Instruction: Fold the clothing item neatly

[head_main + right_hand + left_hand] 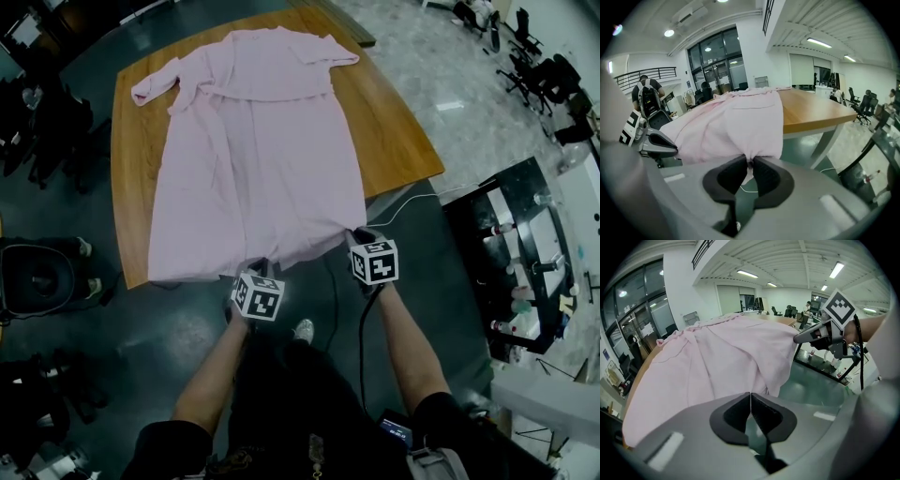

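Both grippers sit at the near edge. My left gripper (257, 274) has its jaws pressed together, seemingly on the near hem of the pink garment (253, 159). My right gripper (361, 242) pinches bunched hem at the near right corner. That garment lies spread flat on the wooden table (398, 141), sleeves at the far end. I judge no fold is made yet, so all the folding is left.
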{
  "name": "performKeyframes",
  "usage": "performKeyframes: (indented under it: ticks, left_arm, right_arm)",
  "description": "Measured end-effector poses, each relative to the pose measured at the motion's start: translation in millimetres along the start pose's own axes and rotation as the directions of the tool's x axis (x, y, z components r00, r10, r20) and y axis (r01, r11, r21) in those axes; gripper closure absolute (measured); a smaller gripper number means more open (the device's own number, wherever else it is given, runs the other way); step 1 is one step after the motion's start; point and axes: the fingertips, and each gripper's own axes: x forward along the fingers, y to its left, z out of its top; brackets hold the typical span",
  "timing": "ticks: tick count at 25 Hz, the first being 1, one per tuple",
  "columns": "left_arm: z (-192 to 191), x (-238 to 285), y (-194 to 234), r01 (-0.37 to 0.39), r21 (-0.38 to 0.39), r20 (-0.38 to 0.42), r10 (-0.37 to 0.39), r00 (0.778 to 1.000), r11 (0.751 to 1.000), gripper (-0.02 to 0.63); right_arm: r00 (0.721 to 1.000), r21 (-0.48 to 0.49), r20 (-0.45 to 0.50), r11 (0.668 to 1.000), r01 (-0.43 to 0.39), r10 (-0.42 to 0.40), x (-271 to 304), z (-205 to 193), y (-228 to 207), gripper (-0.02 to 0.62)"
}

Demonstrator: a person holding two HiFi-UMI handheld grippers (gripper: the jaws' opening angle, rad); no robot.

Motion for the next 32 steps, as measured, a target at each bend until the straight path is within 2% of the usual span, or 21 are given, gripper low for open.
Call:
performKeyframes:
  ticks: [3, 6, 8, 12, 20, 23, 24, 32]
  left_arm:
    - [-6.8, -3.3, -5.7, 0.020, 0.001, -0.001, -0.020, 1.000, 1.000, 0.591]
    - [-8.7, -8.3, -13.6, 0.049, -0.004, 0.033, -0.049, 0.998, 0.999, 0.561]
    - [-10.1, -14.6, -20.2, 0.073, -0.002, 0.051, -0.073, 0.996, 0.997, 0.514]
    - [-8.9, -30.8, -15.8, 0.062, -0.022, 0.082, -0.060, 0.995, 0.998, 0.508]
    - [30.0, -58.9, 38.4, 0.005, -0.068, 0.173, 0.007, 0.985, 0.998, 0.521]
    - [50.8, -64.0, 61.8, -0.006, -0.078, 0.210, 0.023, 0.978, 0.997, 0.571]
    - [57.7, -64.9, 69.1, -0.003, -0.082, 0.221, 0.021, 0.975, 0.997, 0.596]
    - [120.3, -63.3, 143.6, 0.051, -0.093, 0.294, -0.021, 0.956, 0.994, 0.598]
  right_arm:
    - [1.000, 0.012, -0.020, 1.000, 0.013, -0.012, -2.7, -11.7, 2.3, 0.553]
    - [0.999, 0.028, -0.007, 0.999, 0.045, -0.045, -6.2, -17.3, -1.2, 0.526]
    - [0.997, 0.039, 0.016, 0.997, 0.073, -0.073, -14.2, -15.4, -4.3, 0.501]
    - [0.996, 0.026, 0.062, 0.998, 0.064, -0.066, -27.8, 0.6, 8.8, 0.495]
    - [0.990, -0.078, 0.135, 0.997, -0.020, 0.030, -24.4, 66.6, 72.0, 0.495]
    - [0.987, -0.109, 0.151, 0.993, -0.044, 0.060, -15.2, 92.3, 94.0, 0.495]
    - [0.986, -0.119, 0.155, 0.992, -0.051, 0.069, -11.4, 100.5, 101.2, 0.495]
    - [0.981, -0.195, 0.155, 0.977, -0.083, 0.114, 35.8, 170.6, 151.1, 0.495]
